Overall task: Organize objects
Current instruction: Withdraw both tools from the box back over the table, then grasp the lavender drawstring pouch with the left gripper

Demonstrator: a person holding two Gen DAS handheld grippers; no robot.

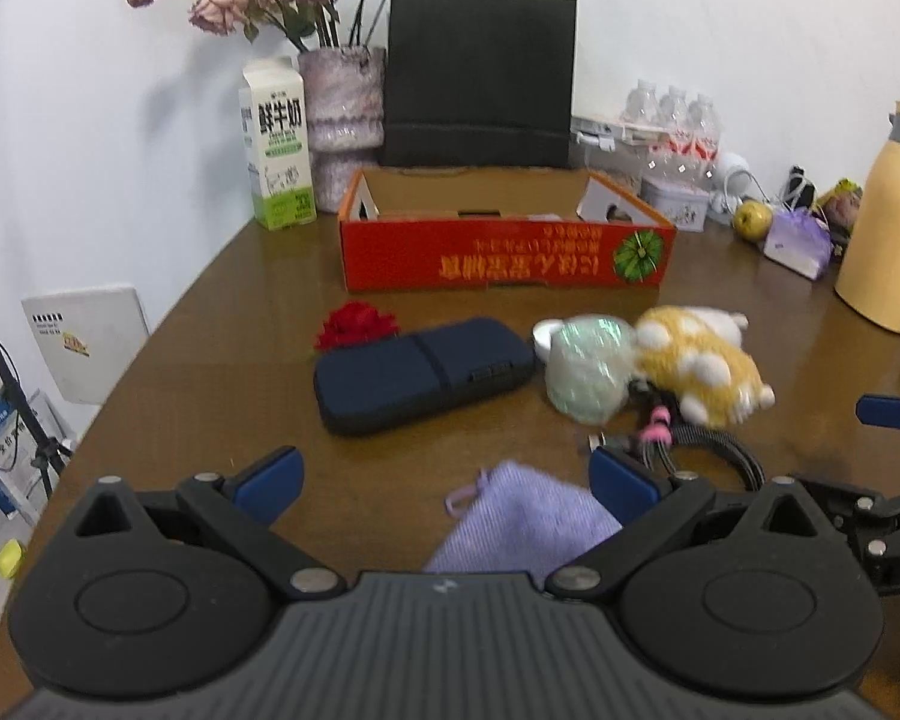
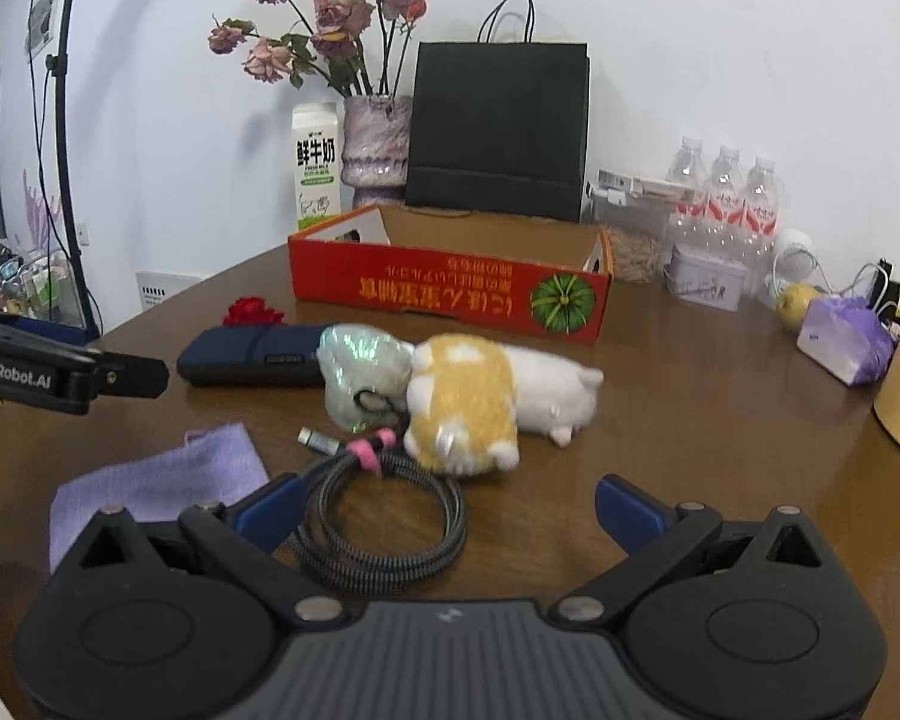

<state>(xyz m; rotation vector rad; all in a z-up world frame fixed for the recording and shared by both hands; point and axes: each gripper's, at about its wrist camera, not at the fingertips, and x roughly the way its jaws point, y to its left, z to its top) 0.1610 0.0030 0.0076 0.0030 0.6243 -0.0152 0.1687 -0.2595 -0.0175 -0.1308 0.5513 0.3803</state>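
On the brown table (image 1: pixel 222 324), going left to right, the loose things lie in a row in front of the red cardboard box (image 1: pixel 504 252), whose open top shows mostly bare cardboard. Farthest left is a red fabric flower (image 1: pixel 357 327), touching the back edge of a dark blue case (image 1: pixel 423 375); the case's long axis runs roughly parallel to the box front. Next comes a pale shiny pouch (image 1: pixel 588 369), pressed against a yellow and white plush toy (image 1: pixel 699 360). Nearer the grippers, a purple knitted cloth (image 1: pixel 522 525) lies between the wide-open fingers of the left gripper (image 1: pixel 444 480), partly hidden under that gripper's body. The right gripper (image 2: pixel 447 504) also stands open and holds nothing; a coiled black cable (image 2: pixel 384 516) with a pink tie lies just ahead of its left finger, and the plush toy is straight beyond. By my judgement the cloth is the left hand's nearest piece and needs only a short drop and closing. The cable or toy falls to the right hand. The box sits beyond the whole row, so any carry must lift over the case or toy. The table's curved left edge is near the flower; the right side is crowded by a yellow flask (image 1: pixel 885 216).
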